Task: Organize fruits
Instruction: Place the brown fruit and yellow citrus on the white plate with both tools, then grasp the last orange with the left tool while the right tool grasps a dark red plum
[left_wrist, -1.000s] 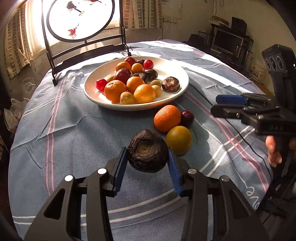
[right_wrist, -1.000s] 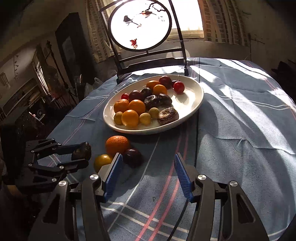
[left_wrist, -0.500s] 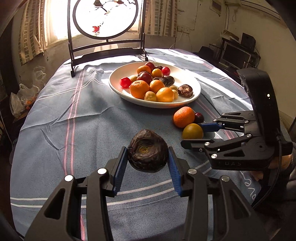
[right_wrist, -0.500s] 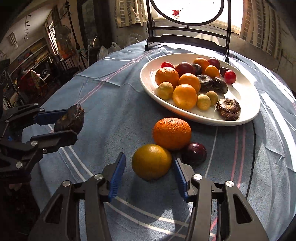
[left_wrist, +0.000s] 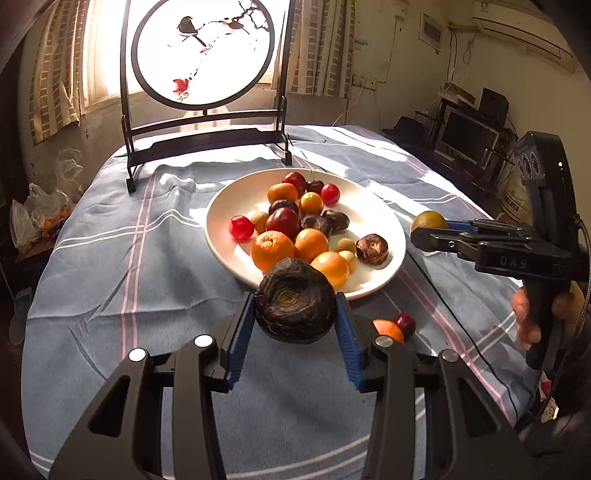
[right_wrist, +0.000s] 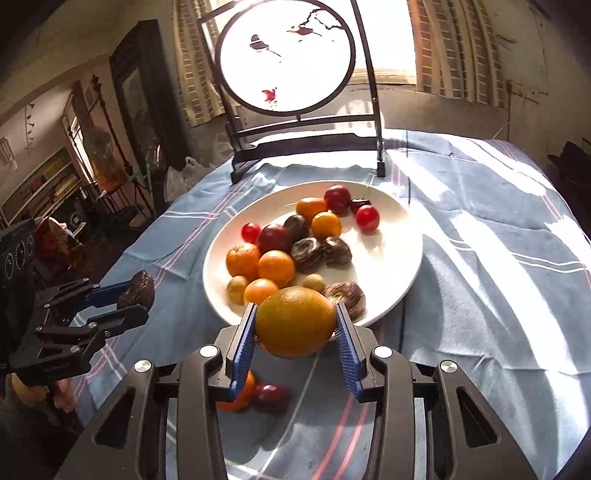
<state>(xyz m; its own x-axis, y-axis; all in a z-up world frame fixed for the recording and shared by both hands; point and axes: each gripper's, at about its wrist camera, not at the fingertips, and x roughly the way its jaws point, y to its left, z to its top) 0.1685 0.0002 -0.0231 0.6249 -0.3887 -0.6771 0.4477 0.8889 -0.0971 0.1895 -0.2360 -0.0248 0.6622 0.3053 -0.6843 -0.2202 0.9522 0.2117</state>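
Note:
My left gripper (left_wrist: 295, 314) is shut on a dark wrinkled fruit (left_wrist: 294, 300) and holds it above the cloth just before the near rim of the white plate (left_wrist: 221, 206). It also shows at the left of the right wrist view (right_wrist: 135, 297). My right gripper (right_wrist: 295, 325) is shut on a yellow-orange fruit (right_wrist: 295, 322), lifted near the plate's (right_wrist: 399, 236) front rim. It shows at the right of the left wrist view (left_wrist: 428, 229). The plate holds several oranges, plums, cherries and dark fruits. An orange (right_wrist: 242, 397) and a dark red plum (right_wrist: 271, 397) lie on the cloth.
A round painted screen on a dark stand (left_wrist: 203, 55) stands at the table's far edge behind the plate. The blue striped cloth (left_wrist: 110, 258) covers the round table. A black cable (left_wrist: 476, 339) runs over the cloth on the right.
My right gripper closed on the yellow-orange fruit and lifted it off the cloth toward the plate. My left gripper carried the dark fruit toward the plate's near rim.

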